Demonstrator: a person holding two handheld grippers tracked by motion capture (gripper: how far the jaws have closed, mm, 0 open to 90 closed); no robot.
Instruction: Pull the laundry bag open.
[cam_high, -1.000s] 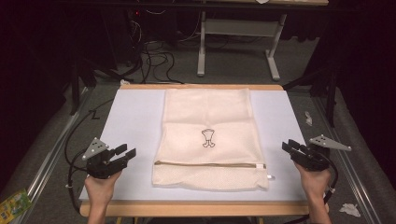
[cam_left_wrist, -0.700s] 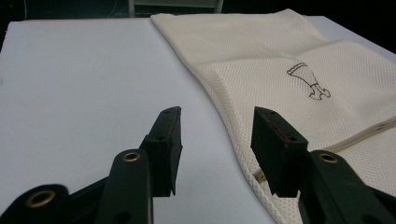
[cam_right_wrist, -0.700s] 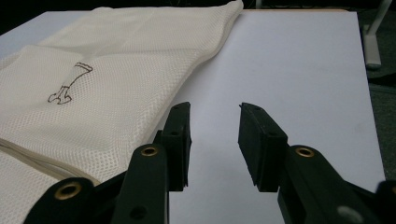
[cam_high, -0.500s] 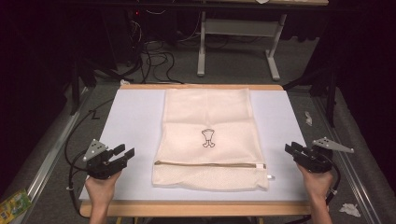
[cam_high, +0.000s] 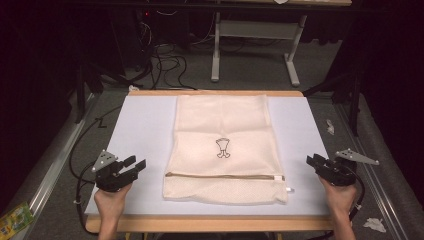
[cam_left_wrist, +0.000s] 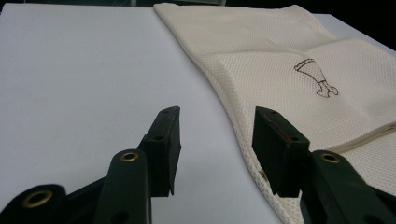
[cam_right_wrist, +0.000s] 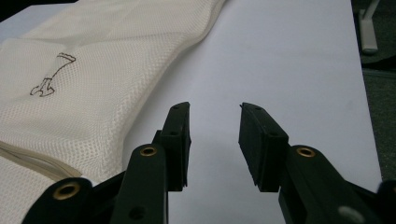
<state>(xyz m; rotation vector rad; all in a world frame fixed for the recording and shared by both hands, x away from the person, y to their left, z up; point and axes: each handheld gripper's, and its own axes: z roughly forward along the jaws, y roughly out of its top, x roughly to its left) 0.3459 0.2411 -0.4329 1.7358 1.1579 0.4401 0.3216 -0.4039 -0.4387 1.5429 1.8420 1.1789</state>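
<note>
at the left of the high view, the left gripper is held in a hand over the near left part of the white table top, with a cable trailing off the table edge beside it. its jaws are seen standing apart with nothing between them, and they are pointed toward the cream mesh bag. in the left gripper view, the gripper is seen low over the bare white surface, its one jaw just beside the bag's side edge, though contact cannot be told.

the mesh bag is laid flat in the middle of the table, its length running away from the person. a small dark printed emblem is seen near its centre, and a brown zipper line is run across it near the close end, with a small white pull tab at the right corner.

at the right, the right gripper is held in the other hand near the table's right edge, well apart from the bag. its jaws are likewise spread, with nothing gripped. in the right gripper view, the gripper is seen above bare white surface, with the bag lying off to one side and the zipper seam visible close by.
</note>
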